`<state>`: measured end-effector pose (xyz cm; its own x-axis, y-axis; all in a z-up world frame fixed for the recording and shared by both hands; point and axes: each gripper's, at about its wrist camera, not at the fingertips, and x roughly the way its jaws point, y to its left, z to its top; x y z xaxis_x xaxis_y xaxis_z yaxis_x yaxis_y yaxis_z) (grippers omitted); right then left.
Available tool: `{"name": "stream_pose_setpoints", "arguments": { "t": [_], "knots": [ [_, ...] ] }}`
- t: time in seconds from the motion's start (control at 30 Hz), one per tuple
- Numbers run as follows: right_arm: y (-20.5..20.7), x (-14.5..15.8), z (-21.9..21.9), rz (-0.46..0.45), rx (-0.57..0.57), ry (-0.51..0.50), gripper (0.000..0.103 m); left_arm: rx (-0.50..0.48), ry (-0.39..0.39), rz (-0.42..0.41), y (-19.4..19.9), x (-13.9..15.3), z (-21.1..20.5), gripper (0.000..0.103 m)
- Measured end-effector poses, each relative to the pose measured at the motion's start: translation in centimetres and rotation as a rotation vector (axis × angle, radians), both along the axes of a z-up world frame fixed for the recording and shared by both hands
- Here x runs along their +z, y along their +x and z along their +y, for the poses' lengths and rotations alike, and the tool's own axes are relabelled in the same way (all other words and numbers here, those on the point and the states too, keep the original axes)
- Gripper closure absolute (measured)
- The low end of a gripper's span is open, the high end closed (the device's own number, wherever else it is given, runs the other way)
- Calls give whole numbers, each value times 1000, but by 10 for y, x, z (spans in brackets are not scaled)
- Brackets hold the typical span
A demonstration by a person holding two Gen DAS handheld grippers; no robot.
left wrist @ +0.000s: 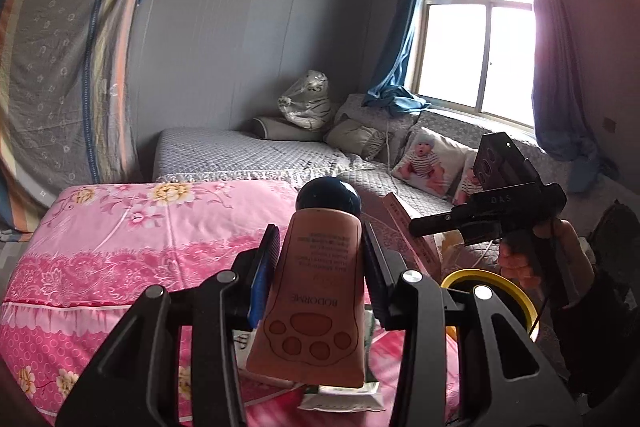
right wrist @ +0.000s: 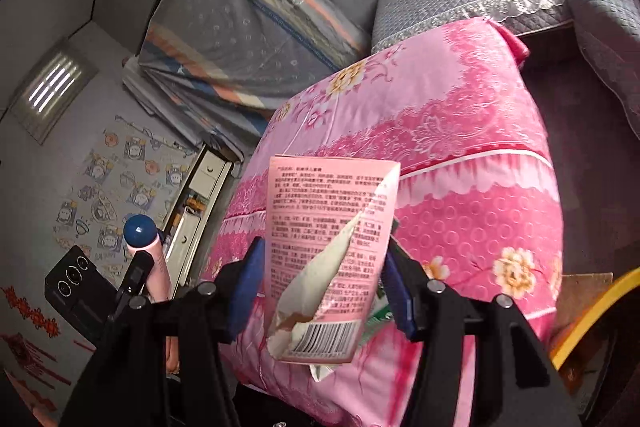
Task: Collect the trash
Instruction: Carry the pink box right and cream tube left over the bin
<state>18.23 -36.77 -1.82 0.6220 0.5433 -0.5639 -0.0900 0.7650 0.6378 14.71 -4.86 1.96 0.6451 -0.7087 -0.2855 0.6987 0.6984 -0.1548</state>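
Left wrist view shows your left gripper (left wrist: pixel 316 263) closed down to the width of a peach-coloured tube (left wrist: pixel 312 299), pads pressed on both its flanks; the tube stands with its dark blue round cap (left wrist: pixel 329 195) pointing away from you and its paw-print end toward the camera. Below the gripper lies the pink floral bedspread (left wrist: pixel 120 239), with a flat packet (left wrist: pixel 344 401) just under the tube's near end. Off to the gripper's right and lower sits the yellow rim (left wrist: pixel 516 291) of what looks like a bin; its inside is hidden.

Right wrist view shows your right gripper (right wrist: pixel 320 279) clamped on a pink carton (right wrist: pixel 332 247), its torn flap (right wrist: pixel 320 279) hanging open across the printed face. The same yellow rim (right wrist: pixel 592 311) shows at this gripper's lower right.

Both pieces look lifted clear of the bed, so you seem to be at the carry step. Next, swing each gripper over the yellow rim and release only once the item hangs above the opening; the carton is wide, so line it up first.
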Motion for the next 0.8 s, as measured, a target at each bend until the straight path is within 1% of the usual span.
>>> {"name": "stream_pose_setpoints", "arguments": {
  "t": [0.17, 0.37, 0.47, 0.53, 0.63, 0.73, 0.8],
  "knots": [
    [-63, 0, -56, -54, -156, 10, 50, -116, 9, -27, -21, 11, -49, 65],
    [-127, -9, -107, -90, -331, -32, 50, -229, 31, -41, -41, 14, -99, 65],
    [-147, -23, -124, -89, -420, -83, 49, -275, 50, -44, -49, 12, -119, 65],
    [-158, -31, -134, -82, -462, -96, 49, -301, 65, -51, -55, 11, -132, 65],
    [-172, -48, -147, -55, -542, -157, 49, -337, 82, -55, -62, 11, -152, 65],
    [-180, -70, -156, -25, -574, -174, 48, -371, 97, -59, -71, 12, -171, 65],
    [-180, -82, -156, 4, -606, -228, 48, -384, 108, -67, -76, 12, -183, 65]
  ]
}}
